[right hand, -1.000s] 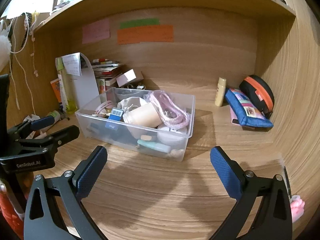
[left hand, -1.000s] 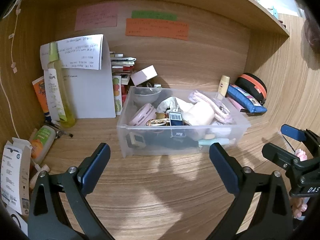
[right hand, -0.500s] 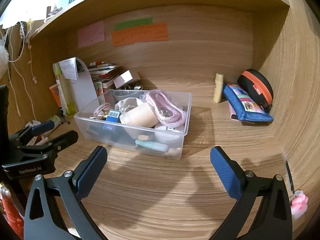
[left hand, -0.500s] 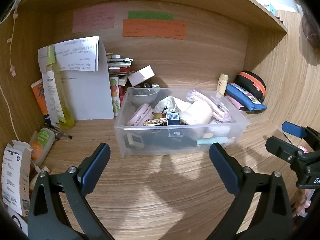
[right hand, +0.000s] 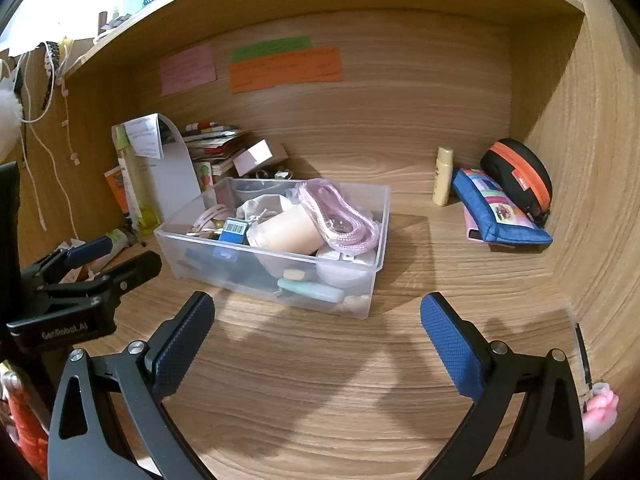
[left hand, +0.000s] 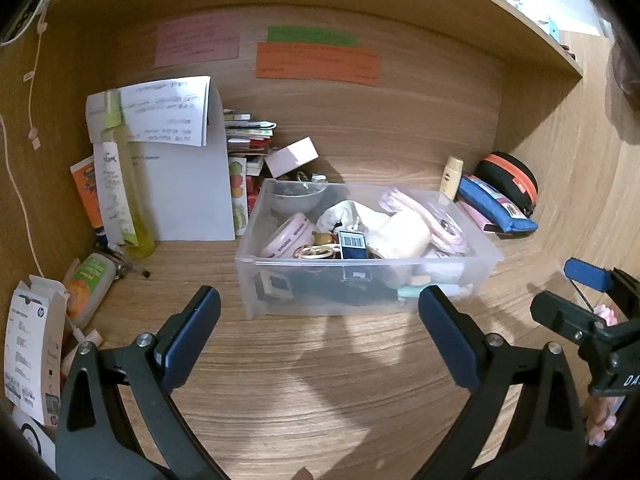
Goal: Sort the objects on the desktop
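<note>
Both wrist views face desk alcove from near front edge (left-hand and right-hand), sharing clear bin [left hand: 368, 276] [right hand: 276, 240].

Pink [left hand: 197, 41], green [left hand: 311, 35] and orange paper notes [left hand: 317, 65], their writing too blurred to read, stick on the wooden back wall [left hand: 420, 120].

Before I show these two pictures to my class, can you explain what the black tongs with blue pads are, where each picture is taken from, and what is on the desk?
They are two hand-held grippers, each carrying a camera that looks along its fingers. One picture comes from the left gripper, the other from the right gripper. Both are open and hold nothing. On the wooden desk stands a clear plastic bin full of small items, among them a pink cord. To its right lie a blue pouch and a black case with an orange zip. To its left stands a yellow-green bottle.
</note>
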Tool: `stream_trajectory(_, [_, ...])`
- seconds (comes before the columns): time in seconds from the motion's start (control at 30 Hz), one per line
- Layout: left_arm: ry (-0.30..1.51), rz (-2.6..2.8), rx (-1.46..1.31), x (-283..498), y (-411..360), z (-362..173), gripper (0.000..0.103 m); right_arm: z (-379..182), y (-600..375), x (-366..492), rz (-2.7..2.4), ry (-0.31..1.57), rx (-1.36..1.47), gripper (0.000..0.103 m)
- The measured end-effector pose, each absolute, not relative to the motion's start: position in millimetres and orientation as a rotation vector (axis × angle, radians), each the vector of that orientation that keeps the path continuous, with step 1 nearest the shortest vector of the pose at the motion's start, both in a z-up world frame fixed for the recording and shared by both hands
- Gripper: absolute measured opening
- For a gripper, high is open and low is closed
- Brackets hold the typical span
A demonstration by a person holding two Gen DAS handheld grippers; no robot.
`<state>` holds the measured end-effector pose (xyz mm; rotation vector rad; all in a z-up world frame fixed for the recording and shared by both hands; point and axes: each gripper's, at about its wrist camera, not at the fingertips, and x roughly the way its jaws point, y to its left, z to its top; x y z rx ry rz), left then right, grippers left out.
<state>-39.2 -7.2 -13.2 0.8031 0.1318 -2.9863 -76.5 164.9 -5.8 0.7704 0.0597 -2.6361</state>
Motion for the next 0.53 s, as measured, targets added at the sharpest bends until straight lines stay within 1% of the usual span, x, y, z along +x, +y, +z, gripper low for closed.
stream_trajectory(0.33, [0.085, -3.02, 0.826, -39.3, -1.4, -17.1, 0.1, -8.0, 158.2, -76.4, -2.621, 0.083, 0.773, 0.103])
stream_trajectory(0.53, [0.089, -3.045, 0.834, -38.8, 0.7, -18.8, 0.1, -9.7, 157.7, -77.7, -2.614, 0.08, 0.783, 0.103])
